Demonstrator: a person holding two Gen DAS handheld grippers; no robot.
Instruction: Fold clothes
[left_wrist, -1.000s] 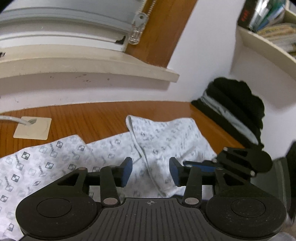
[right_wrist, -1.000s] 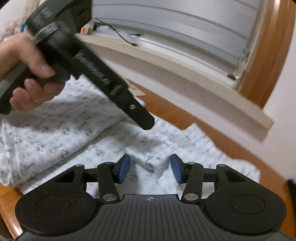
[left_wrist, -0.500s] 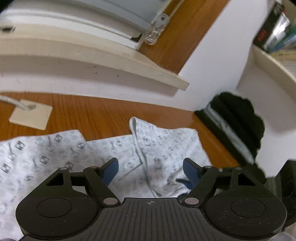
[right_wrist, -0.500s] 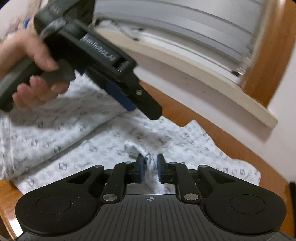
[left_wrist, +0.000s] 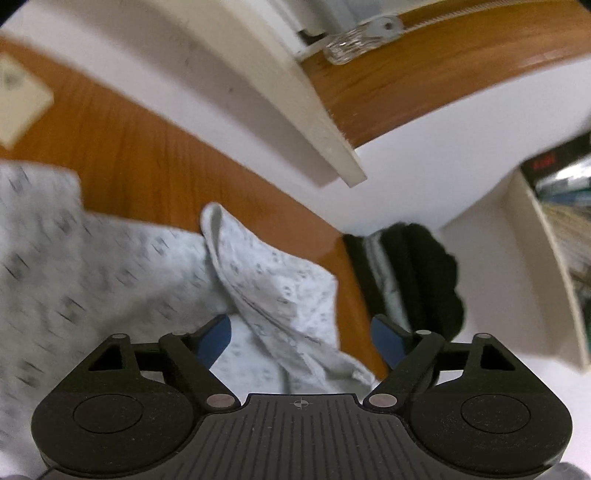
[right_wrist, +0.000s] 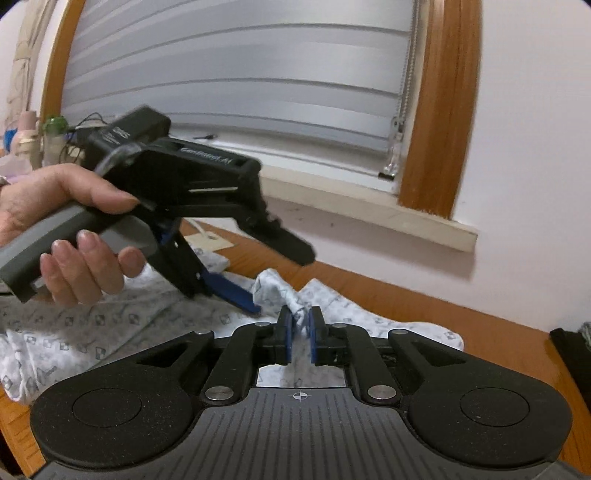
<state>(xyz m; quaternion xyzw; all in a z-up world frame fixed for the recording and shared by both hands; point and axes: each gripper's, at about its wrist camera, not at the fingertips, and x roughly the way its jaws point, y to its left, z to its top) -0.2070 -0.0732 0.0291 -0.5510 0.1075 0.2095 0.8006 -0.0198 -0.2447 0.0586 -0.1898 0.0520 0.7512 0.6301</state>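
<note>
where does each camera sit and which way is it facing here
Left wrist view: sits on the left gripper, looking along its fingers, jaws opening with nothing pinched, over the patterned garment on the wooden table toward the window sill and a dark clothes pile.
Right wrist view: sits on the right gripper, shut on a fold of the garment, facing the window blind; a hand holding the left gripper shows at left.
Shared: the garment, table and sill.
</note>
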